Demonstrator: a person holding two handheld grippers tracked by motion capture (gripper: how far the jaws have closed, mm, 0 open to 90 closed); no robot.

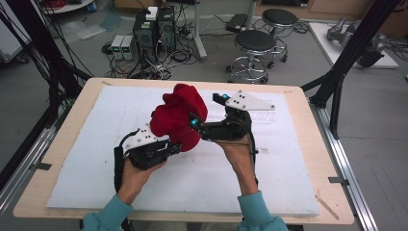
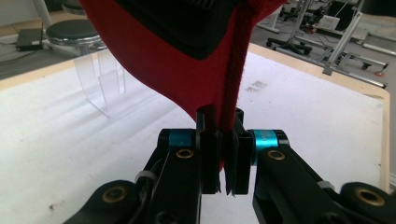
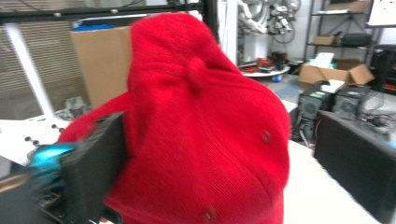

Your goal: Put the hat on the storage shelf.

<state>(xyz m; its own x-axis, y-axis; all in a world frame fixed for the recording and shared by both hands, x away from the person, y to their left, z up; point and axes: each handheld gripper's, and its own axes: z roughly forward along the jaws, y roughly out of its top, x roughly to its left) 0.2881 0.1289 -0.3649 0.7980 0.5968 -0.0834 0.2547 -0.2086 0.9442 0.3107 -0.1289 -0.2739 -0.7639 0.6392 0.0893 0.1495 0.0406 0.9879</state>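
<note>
The red cap (image 1: pixel 179 117) is held in the air above the bench (image 1: pixel 298 187), between the two grippers and clear of the white mat (image 1: pixel 202 178) that covers the bench top. The left gripper (image 2: pixel 223 140) has its jaws pressed together on a fold of the cap's edge; in the left gripper view the red fabric and its stitched seam pass straight down between the two black pads, and the rest of the cap hangs above and ahead of them. The right gripper (image 1: pixel 195 122) meets the cap from the opposite side with its jaws spread wide; in the right gripper view one pad lies against the near side of the crown, and the other is hidden by fabric, so whether the right gripper bears any load cannot be told. The step in hand appears to be reshaping or turning the cap while the left gripper carries it. To do it well, keep the left jaws clamped on the seam, since this is likely the only firm hold. Close the right jaws only once a single layer of fabric or the brim sits squarely between the pads; a bunched fold may slip. Move both hands together to avoid pulling the seam out of the left pinch. A clear plastic stand (image 2: pixel 105 81) sits on the mat beyond the left jaws; keep the cap well above it until it is aligned.
</note>
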